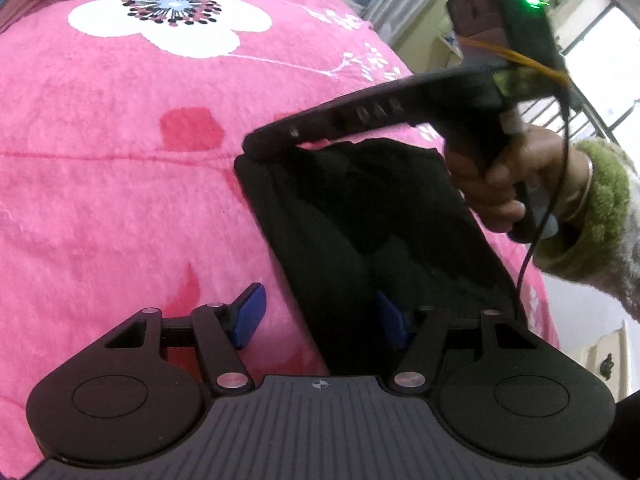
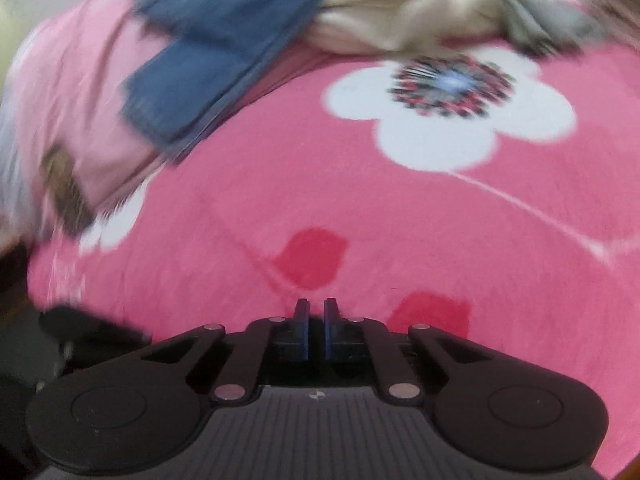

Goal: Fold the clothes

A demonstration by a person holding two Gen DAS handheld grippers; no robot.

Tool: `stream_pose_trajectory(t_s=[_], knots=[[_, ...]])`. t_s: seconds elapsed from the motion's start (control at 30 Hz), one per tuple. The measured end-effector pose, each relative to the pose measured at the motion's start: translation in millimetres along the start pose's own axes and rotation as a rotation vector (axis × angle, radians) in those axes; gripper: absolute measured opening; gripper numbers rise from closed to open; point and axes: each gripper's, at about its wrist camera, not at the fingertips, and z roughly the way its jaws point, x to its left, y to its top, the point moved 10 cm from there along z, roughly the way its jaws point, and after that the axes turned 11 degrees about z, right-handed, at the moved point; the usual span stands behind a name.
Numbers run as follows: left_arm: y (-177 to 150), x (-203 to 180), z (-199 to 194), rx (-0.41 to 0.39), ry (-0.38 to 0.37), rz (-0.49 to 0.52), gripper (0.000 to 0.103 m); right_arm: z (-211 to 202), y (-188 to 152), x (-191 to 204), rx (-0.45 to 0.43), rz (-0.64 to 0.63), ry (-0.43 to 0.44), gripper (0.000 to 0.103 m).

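Note:
A folded black garment [image 1: 360, 220] lies flat on the pink flowered blanket [image 1: 100, 180] in the left wrist view. My left gripper [image 1: 320, 318] hangs open just above its near edge, the left blue pad [image 1: 250, 316] over the blanket and the right pad over the cloth. A hand in a green sleeve [image 1: 592, 208] holds the right gripper, whose tip [image 1: 256, 146] rests at the garment's far left corner. The blurred right wrist view shows the right gripper [image 2: 316, 328] shut, a thin slit between the pads and nothing in them, over the blanket [image 2: 400, 220].
At the blanket's far end lies a pile of clothes: blue jeans [image 2: 208, 52], a cream garment [image 2: 400, 12], a pale pink one [image 2: 80, 100] and grey cloth [image 2: 540, 20]. A cream cabinet [image 1: 604, 356] stands off the bed's right side.

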Motion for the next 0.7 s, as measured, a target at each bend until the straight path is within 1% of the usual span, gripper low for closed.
stream_pose_trajectory(t_s=[0.07, 0.13, 0.2, 0.27, 0.33, 0.47, 0.6, 0.67, 0.7], knots=[[-1, 0, -2, 0.008, 0.008, 0.008, 0.062, -10, 12, -13, -0.065, 0.148, 0.046, 0.008], [-3, -1, -8, 0.016, 0.019, 0.016, 0.063, -32, 22, -29, -0.145, 0.287, 0.098, 0.008], [-6, 1, -17, 0.015, 0.04, 0.025, 0.065, -61, 24, -38, -0.231, 0.368, 0.145, 0.009], [-6, 6, -28, -0.002, 0.07, 0.031, 0.065, -94, 22, -38, -0.309, 0.389, 0.171, 0.009], [-4, 13, -39, -0.03, 0.104, 0.032, 0.065, -132, 20, -30, -0.382, 0.379, 0.202, 0.009], [3, 26, -63, -0.073, 0.175, 0.032, 0.065, -191, 3, -5, -0.462, 0.377, 0.31, 0.012], [16, 30, -88, -0.103, 0.246, 0.043, 0.066, -203, -33, 22, -0.422, 0.398, 0.384, 0.014], [20, 29, -103, -0.12, 0.282, 0.072, 0.066, -208, -51, 35, -0.401, 0.408, 0.42, 0.022], [21, 28, -109, -0.128, 0.301, 0.089, 0.067, -211, -60, 41, -0.39, 0.413, 0.439, 0.027]])
